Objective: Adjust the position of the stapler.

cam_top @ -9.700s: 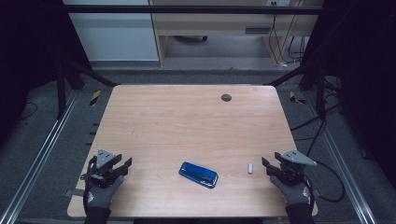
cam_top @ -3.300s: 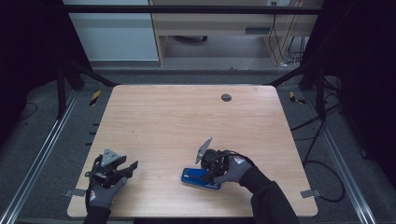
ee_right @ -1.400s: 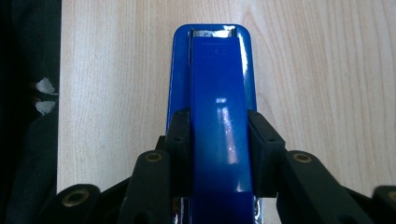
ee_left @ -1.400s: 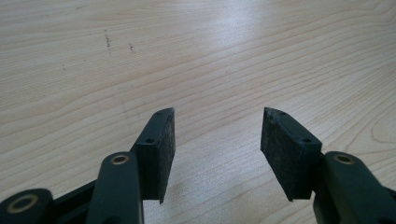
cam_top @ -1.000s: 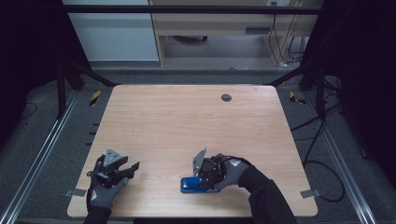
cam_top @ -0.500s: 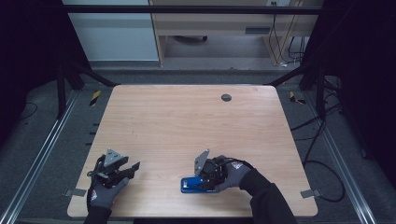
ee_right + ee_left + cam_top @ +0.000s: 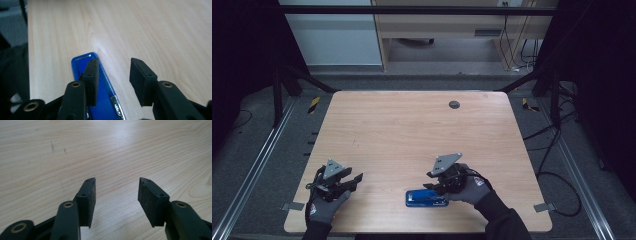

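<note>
A flat blue stapler (image 7: 427, 198) lies on the wooden table (image 7: 412, 135) near the front edge; in the right gripper view the stapler (image 7: 102, 100) runs under the left jaw. My right gripper (image 7: 434, 184) hovers just above its right end, open. Its jaws have just been opening, and between them (image 7: 113, 61) there is only bare wood. My left gripper (image 7: 353, 179) rests at the front left in a gloved hand, open. Its jaws have just been closing a little, with nothing between them (image 7: 117, 180).
A dark round grommet (image 7: 454, 104) sits in the table's far edge. Metal rails run along both sides of the table, and cables lie on the floor at the right (image 7: 557, 175). Bare wood stretches between the two grippers.
The right gripper has lifted up and slightly right off the blue stapler, which stays flat on the table. The left hand has kept still.
</note>
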